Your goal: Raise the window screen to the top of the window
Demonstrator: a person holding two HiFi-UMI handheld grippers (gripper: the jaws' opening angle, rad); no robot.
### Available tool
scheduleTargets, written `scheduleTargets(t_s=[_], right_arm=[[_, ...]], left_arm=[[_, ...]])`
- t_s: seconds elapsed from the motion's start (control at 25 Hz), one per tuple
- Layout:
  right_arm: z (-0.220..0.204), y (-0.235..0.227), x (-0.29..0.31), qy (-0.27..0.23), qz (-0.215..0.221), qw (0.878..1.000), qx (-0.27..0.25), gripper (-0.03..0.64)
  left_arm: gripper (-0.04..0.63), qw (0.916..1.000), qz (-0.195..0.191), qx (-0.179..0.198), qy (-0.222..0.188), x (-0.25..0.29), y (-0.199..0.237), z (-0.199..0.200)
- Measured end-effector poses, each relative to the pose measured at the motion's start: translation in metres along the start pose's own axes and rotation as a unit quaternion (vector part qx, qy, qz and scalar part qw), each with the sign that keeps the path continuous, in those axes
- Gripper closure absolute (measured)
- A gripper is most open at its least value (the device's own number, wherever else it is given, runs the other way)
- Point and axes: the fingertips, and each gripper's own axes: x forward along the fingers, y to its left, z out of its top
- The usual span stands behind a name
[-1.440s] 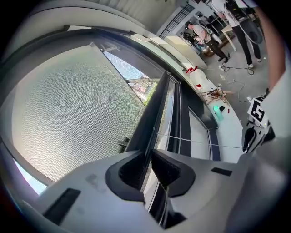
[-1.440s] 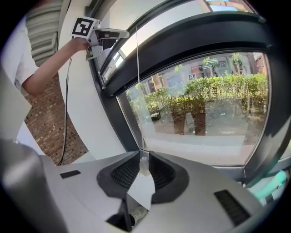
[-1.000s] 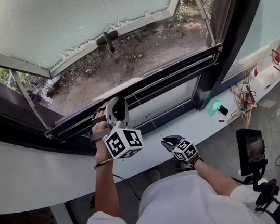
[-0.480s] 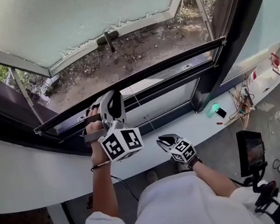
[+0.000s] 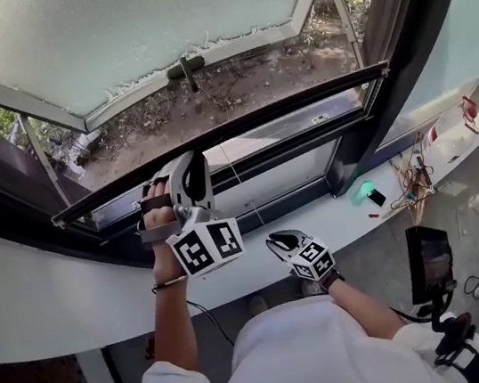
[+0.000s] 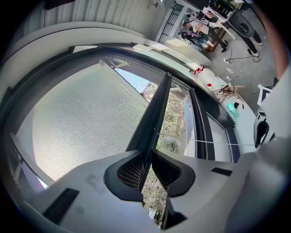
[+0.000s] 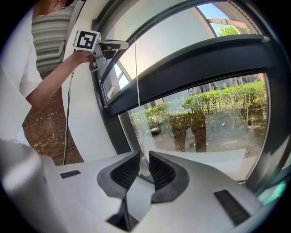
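Note:
The window screen's dark bottom bar (image 5: pixel 298 105) slants across the window opening in the head view, above the lower frame. My left gripper (image 5: pixel 179 164) is shut on the bar near its left end. In the left gripper view (image 6: pixel 148 168) the bar (image 6: pixel 154 113) runs edge-on between the pads, with the grey mesh (image 6: pixel 86 118) to its left. A thin white cord (image 5: pixel 244 190) hangs from the bar down to my right gripper (image 5: pixel 279 241). In its own view the right gripper (image 7: pixel 143 170) is shut on a small white piece at the end of the cord (image 7: pixel 136 91).
A frosted sash (image 5: pixel 133 31) is swung outward above the opening. A curved white sill (image 5: pixel 56 287) runs below the window, with a green object (image 5: pixel 361 191) and loose wires (image 5: pixel 412 172) at its right. A dark frame post (image 5: pixel 398 53) stands right. A screen on a stand (image 5: pixel 429 260) is below right.
The screen's bar has risen away from the lower frame, widening the gap beneath it. Both grippers have moved up with it, keeping their holds.

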Motion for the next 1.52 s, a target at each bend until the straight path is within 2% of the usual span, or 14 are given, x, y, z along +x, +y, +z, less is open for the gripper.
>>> scheduleTargets(t_s=[0.4, 0.68, 1.16, 1.52], right_arm=[[0.033, 0.004, -0.005, -0.052, 0.004, 0.999, 0.001, 0.552], [0.047, 0.012, -0.007, -0.069, 0.002, 0.998, -0.015, 0.552], [0.06, 0.019, -0.026, -0.092, -0.017, 0.995, -0.028, 0.552], [0.088, 0.026, -0.03, -0.125, -0.01, 0.992, -0.02, 0.552]], left_arm=[[0.548, 0.9992, 0.033, -0.001, -0.023, -0.002, 0.031, 0.016], [0.548, 0.9974, 0.057, -0.001, -0.044, -0.004, 0.044, 0.023], [0.531, 0.9862, 0.112, -0.085, -0.088, -0.007, 0.061, 0.032], [0.526, 0.9815, 0.128, -0.094, -0.107, 0.0, 0.087, 0.04]])
